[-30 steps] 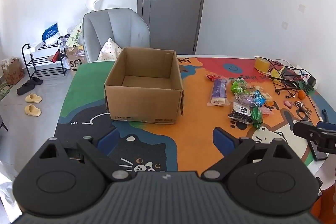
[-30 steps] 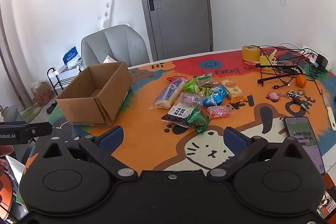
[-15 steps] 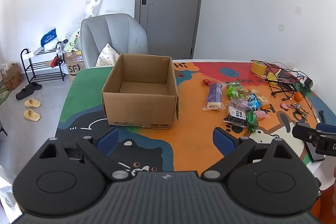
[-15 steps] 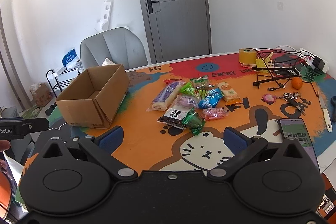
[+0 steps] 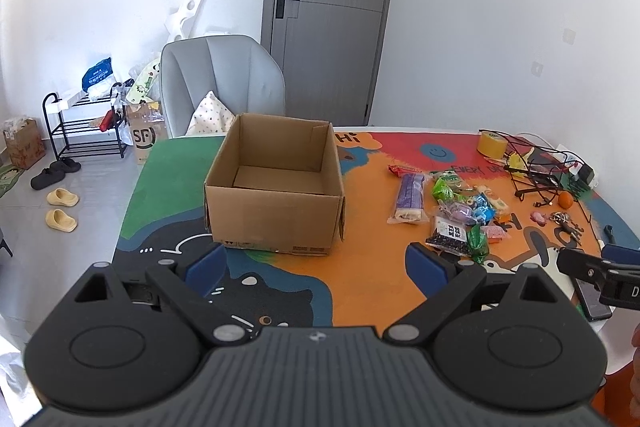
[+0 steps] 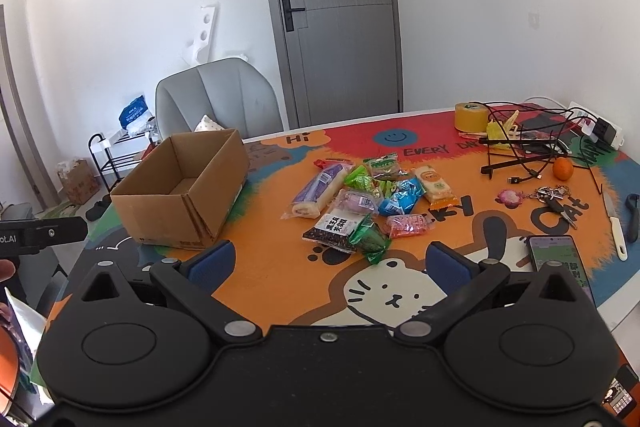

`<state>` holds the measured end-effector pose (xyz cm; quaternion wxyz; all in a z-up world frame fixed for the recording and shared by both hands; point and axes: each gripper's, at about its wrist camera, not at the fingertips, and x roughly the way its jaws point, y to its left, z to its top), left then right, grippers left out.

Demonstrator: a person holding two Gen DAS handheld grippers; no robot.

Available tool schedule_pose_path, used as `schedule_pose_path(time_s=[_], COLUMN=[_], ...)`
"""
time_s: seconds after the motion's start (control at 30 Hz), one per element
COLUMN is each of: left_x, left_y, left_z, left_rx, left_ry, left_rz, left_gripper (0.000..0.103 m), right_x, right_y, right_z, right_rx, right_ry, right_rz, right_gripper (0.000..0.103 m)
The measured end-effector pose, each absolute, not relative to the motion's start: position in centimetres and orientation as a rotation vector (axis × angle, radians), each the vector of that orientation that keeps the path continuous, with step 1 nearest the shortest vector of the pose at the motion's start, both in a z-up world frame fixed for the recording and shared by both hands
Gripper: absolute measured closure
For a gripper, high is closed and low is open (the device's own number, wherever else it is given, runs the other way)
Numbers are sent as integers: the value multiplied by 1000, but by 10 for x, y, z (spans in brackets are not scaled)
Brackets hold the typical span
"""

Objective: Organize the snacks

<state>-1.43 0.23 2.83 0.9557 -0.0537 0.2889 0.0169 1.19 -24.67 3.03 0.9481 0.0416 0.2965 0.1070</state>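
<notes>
An open cardboard box stands empty on the colourful cartoon table mat. To its right lies a heap of snack packets, among them a long purple roll pack, a black seed bag and a green packet. My left gripper hovers open at the near table edge in front of the box. Also open, my right gripper hangs short of the snack heap. Nothing sits between either pair of fingers.
A tape roll, a black wire stand with cables, an orange, keys, a knife and a phone crowd the table's right side. A grey chair stands behind the box.
Both grippers have drawn back and risen a little, so the box and snacks look smaller and farther. Both stay open; nothing on the table has moved.
</notes>
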Motion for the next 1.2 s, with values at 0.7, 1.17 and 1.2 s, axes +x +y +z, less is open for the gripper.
schedule_pose_path(time_s=[0.7,1.17,1.2], left_x=[-21,-20,-20], left_y=[7,7,7], left_z=[36,35,34], left_rx=[-99,-95,-95], left_ry=[563,574,577], left_rz=[25,14,15], left_gripper=[7,7,7], right_x=[7,9,9], right_y=[-245,-244,-244], right_z=[36,38,38], right_rx=[79,79,80], right_ry=[586,594,595], right_rz=[219,222,221], right_gripper=[0,0,0])
